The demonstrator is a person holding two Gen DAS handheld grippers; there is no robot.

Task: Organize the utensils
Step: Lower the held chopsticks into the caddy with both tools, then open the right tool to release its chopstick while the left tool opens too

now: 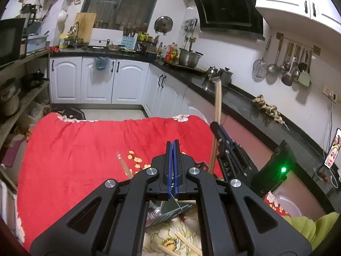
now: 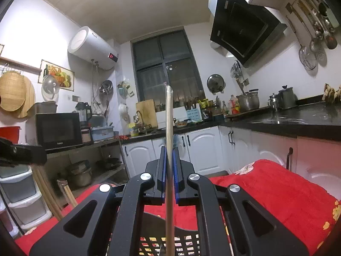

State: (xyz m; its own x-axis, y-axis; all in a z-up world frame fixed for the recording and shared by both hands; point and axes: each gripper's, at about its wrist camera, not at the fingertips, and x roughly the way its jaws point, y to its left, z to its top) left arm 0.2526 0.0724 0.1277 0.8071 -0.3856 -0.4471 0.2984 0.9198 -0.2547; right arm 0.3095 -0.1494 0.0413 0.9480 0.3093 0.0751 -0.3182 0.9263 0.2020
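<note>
My left gripper is shut, its blue pads together with nothing between them, above a table under a red floral cloth. To its right, my right gripper is shut on a long pair of wooden chopsticks that stands nearly upright. In the right wrist view the same chopsticks, in a clear sleeve, run up between the blue pads of my right gripper. A black perforated basket lies below it. Loose chopsticks lie on the cloth, and more utensils are partly hidden under my left gripper.
A black L-shaped counter with pots runs along the right and far walls over white cabinets. Open shelves with a microwave stand at the left. A phone on a stand and a green sleeve are at the right.
</note>
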